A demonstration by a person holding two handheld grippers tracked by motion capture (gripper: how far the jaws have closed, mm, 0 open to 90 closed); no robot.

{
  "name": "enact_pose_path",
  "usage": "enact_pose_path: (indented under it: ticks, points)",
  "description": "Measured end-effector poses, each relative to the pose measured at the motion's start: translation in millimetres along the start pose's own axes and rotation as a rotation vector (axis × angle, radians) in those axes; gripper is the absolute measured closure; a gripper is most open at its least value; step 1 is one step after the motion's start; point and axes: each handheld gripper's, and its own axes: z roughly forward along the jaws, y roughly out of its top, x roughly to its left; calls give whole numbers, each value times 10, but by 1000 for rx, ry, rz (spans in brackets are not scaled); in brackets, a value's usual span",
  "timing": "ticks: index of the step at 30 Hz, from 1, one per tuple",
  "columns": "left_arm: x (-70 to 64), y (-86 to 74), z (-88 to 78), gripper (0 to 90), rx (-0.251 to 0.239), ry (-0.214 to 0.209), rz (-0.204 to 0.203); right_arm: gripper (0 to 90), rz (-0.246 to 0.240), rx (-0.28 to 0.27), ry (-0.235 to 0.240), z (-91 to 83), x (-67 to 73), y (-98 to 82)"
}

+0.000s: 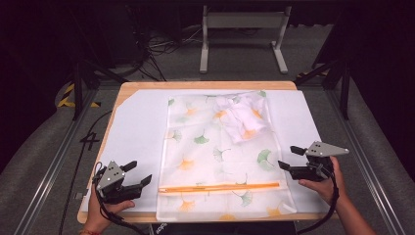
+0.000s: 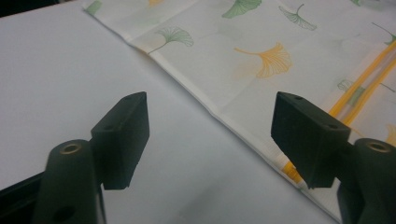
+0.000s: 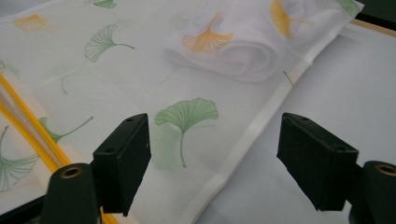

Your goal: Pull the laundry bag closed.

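While both grippers hang just off the near corners, I'm reading the mesh laundry bag [image 1: 220, 156] as the thing in play: it lies flat on the white sheet [image 1: 137, 127], long axis running away from me, with its orange zipper [image 1: 220, 187] stretched crosswise near my end. My left gripper [image 1: 137, 176] sits just outside the bag's left edge, level with the zipper's left end, jaws spread and nothing between them; in the left gripper view that hem runs diagonally across to the right jaw, the zipper tape just beyond it. My right gripper [image 1: 291, 156] is released too, parked at the right edge a little farther up the bag than the zipper end; its own view shows the hem passing between the jaws without contact. A bundled white garment [image 1: 242, 117] lies inside at the far right corner. I'd judge the left nearer the zipper end, the right nearer the garment.
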Motion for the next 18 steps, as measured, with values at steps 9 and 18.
enact_pose_path:
  ticks: [9, 18]
  points:
    - [-145, -7, -69, 768, 25, -95, 103, 403, -31, 39, 58, 146, 150, 51]
    - [-227, -47, -143, 898, 43, -120, 114, 710, -79, 16, 171, 309, 363, 162]
